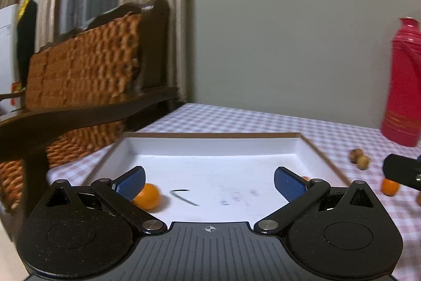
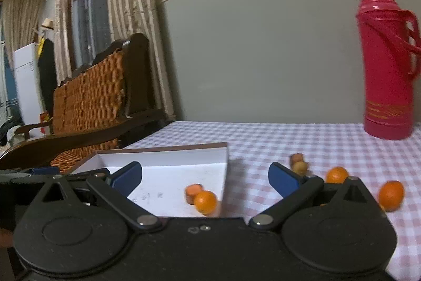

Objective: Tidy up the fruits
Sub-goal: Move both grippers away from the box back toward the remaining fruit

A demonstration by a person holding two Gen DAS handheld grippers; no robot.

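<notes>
The right gripper (image 2: 205,178) gapes wide above a shallow white wooden tray (image 2: 168,157); a small round orange fruit (image 2: 205,202) lies at its five o'clock corner.

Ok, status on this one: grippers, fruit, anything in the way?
Left gripper open, empty, over white tray. Right gripper open, empty. Oranges in the tray; more fruit on the checked cloth. Red flask stands well back, path clear.

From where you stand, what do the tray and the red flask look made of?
The tray looks like wood or board, painted matte white inside, with a bare brown rim. The flask looks like glossy moulded plastic: it shows soft highlights and a one-piece handle. Neither is certain.
</notes>
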